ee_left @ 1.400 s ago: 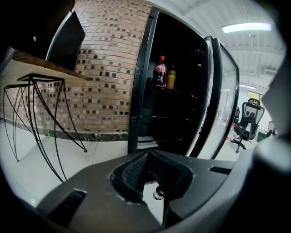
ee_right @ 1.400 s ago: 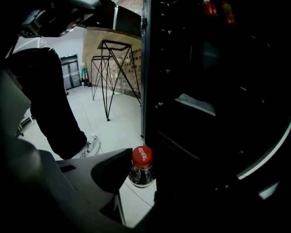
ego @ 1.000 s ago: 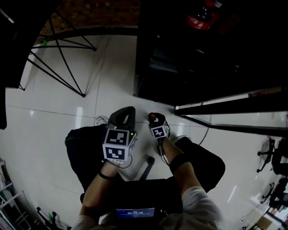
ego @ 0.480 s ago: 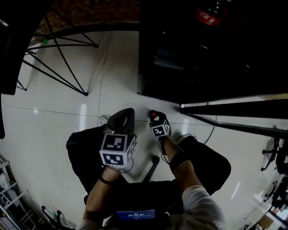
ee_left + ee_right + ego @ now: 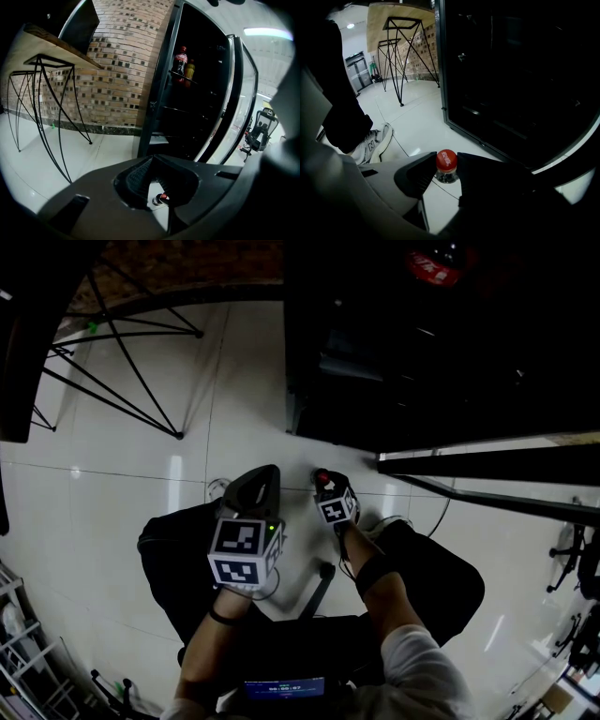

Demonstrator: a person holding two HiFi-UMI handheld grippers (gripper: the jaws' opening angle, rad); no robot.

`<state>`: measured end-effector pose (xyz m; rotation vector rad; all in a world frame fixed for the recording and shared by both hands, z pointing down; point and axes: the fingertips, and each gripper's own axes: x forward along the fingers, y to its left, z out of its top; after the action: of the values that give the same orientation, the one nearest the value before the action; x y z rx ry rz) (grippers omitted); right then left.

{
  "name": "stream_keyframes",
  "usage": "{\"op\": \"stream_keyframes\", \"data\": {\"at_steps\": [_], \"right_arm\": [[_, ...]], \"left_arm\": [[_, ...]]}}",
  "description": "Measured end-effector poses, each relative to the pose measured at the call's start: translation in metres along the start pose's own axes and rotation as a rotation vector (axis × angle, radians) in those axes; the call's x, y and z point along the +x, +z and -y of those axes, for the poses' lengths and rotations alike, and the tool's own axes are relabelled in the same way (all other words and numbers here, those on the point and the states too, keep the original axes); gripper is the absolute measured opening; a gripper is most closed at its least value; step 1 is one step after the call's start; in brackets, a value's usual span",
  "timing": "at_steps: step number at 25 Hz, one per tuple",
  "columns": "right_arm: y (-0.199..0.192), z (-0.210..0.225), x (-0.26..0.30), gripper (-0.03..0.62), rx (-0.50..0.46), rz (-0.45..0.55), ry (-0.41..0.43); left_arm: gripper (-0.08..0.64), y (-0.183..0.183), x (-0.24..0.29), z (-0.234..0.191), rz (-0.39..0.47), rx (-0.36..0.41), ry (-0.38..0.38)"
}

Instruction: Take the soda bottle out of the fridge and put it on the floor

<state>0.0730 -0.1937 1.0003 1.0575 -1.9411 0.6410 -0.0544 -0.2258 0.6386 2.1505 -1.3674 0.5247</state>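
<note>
Soda bottle point(image 5: 446, 160) clamped in right claw point(image 5: 446, 165) — left claw point(image 5: 152, 158) closed, empty; fridge point(image 5: 511, 70) edge close ahead, floor point(image 5: 234, 409) open leftward.

The soda bottle point(image 5: 446, 176) has a red cap point(image 5: 446, 160), the floor point(image 5: 122, 474) is white, the brick wall point(image 5: 117, 70) is brown, and the fridge point(image 5: 511, 70) is black.

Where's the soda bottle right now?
The soda bottle is gripped by its red-capped neck in the right tongs, above the white floor tiles in front of the open fridge, right of the left tongs in the head view.
</note>
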Motion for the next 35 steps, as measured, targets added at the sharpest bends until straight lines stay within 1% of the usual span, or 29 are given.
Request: {"op": "stream_keyframes", "data": {"at_steps": [5, 7, 8, 11, 13, 16, 19, 23, 24, 25, 26, 30, 32, 35], "right_arm": [[-0.001, -0.002, -0.001, 0.171, 0.001, -0.017, 0.008], [-0.001, -0.002, -0.001, 0.211, 0.004, -0.007, 0.014], [-0.001, -0.003, -0.002, 0.218, 0.005, -0.006, 0.021], [0.003, -0.003, -0.019, 0.241, 0.005, -0.011, 0.024], [0.008, -0.002, -0.038, 0.241, -0.001, 0.002, 0.016], [0.022, 0.001, -0.073, 0.242, 0.026, 0.053, 0.007], [0.052, 0.012, -0.115, 0.253, 0.074, 0.134, -0.014], [0.086, 0.042, -0.175, 0.25, 0.071, 0.22, -0.071], [0.095, 0.048, -0.192, 0.233, 0.077, 0.246, -0.088], [0.104, 0.054, -0.21, 0.197, 0.096, 0.277, -0.105], [0.113, 0.061, -0.228, 0.177, 0.128, 0.314, -0.12], [0.145, 0.087, -0.303, 0.062, 0.273, 0.466, -0.178], [0.16, 0.097, -0.341, 0.024, 0.322, 0.539, -0.2], [0.176, 0.11, -0.394, 0.017, 0.391, 0.633, -0.222]], "left_arm": [[0.002, 0.001, 0.001, 0.002, -0.001, -0.001, -0.005], [0.002, 0.003, 0.0, 0.003, 0.005, -0.002, -0.005], [0.002, 0.004, -0.001, 0.004, 0.008, -0.003, -0.005], [0.002, 0.006, -0.008, 0.006, 0.019, -0.005, -0.007], [0.002, 0.007, -0.016, 0.01, 0.027, -0.006, -0.009], [0.002, 0.008, -0.03, 0.021, 0.038, 0.001, -0.017], [0.002, 0.018, -0.038, 0.034, 0.065, 0.01, -0.032], [0.002, 0.04, -0.049, 0.061, 0.121, 0.037, -0.054], [0.002, 0.045, -0.055, 0.066, 0.135, 0.046, -0.056], [0.002, 0.05, -0.061, 0.07, 0.148, 0.054, -0.057], [0.002, 0.054, -0.067, 0.073, 0.159, 0.06, -0.059], [0.002, 0.072, -0.088, 0.08, 0.203, 0.074, -0.063], [0.002, 0.082, -0.097, 0.086, 0.22, 0.086, -0.065], [0.002, 0.092, -0.112, 0.095, 0.243, 0.108, -0.069]]}}
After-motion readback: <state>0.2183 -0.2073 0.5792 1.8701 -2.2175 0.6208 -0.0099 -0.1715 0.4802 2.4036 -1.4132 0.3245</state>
